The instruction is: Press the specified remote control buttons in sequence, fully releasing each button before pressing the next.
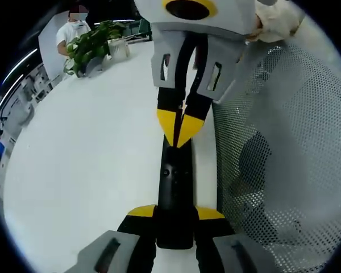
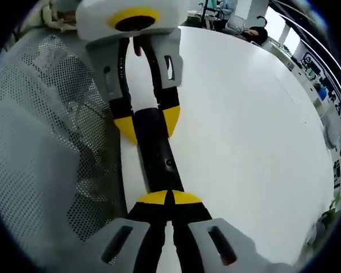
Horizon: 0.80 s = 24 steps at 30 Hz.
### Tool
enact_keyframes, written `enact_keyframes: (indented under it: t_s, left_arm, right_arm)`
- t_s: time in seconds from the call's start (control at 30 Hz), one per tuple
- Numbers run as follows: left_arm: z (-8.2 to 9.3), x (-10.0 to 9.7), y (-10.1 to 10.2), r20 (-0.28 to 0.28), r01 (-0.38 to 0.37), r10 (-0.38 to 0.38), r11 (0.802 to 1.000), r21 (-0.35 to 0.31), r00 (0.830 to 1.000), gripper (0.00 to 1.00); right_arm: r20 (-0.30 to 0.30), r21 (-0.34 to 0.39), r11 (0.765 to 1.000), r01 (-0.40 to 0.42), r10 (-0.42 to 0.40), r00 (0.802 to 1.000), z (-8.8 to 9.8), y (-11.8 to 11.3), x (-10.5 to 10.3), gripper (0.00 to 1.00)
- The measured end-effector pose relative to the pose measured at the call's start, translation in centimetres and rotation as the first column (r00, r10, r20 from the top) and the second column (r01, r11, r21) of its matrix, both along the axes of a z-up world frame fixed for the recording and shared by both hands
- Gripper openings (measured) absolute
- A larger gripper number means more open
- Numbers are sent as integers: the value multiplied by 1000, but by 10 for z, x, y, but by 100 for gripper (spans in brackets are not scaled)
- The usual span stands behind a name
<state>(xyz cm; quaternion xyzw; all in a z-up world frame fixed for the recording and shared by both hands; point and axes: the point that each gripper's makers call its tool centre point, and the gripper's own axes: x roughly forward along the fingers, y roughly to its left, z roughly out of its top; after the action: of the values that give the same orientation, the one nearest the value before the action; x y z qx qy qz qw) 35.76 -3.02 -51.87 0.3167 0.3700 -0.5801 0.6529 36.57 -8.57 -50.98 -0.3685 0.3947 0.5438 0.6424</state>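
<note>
A slim black remote (image 1: 173, 182) is held above the white table (image 1: 79, 153), pointing away along my left gripper (image 1: 176, 213). The left gripper's yellow-tipped jaws are shut on the remote's near end, one on each side. My right gripper (image 1: 180, 128) comes in from the top, its yellow tips shut together and resting on the remote's far part. In the right gripper view the right gripper (image 2: 170, 198) has its tips touching the remote (image 2: 159, 156), and the left gripper (image 2: 148, 124) clamps the far end. The buttons under the tips are hidden.
White mesh fabric (image 1: 284, 142) hangs close beside the grippers and appears again as mesh (image 2: 40, 142) on the other side. A potted plant (image 1: 91, 45) and a person (image 1: 74, 28) are at the table's far end. The white table (image 2: 256, 131) stretches wide.
</note>
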Motion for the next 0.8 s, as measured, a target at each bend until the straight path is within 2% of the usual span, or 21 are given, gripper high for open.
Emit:
enact_keyframes:
  t_s: [0.1, 0.5, 0.8]
  left_arm:
    - [0, 0, 0, 0, 0, 0, 1000, 0, 1000, 25]
    - [0, 0, 0, -1, 1, -1, 1000, -1, 1000, 25]
    - [0, 0, 0, -2, 2, -2, 1000, -3, 1000, 25]
  right_arm:
    - [5, -10, 1000, -21, 21, 1000, 0, 0, 0, 0]
    - [-81, -50, 999, -15, 11, 997, -1, 1, 2, 0]
    - [-80, -49, 999, -15, 11, 997, -1, 0, 0, 0]
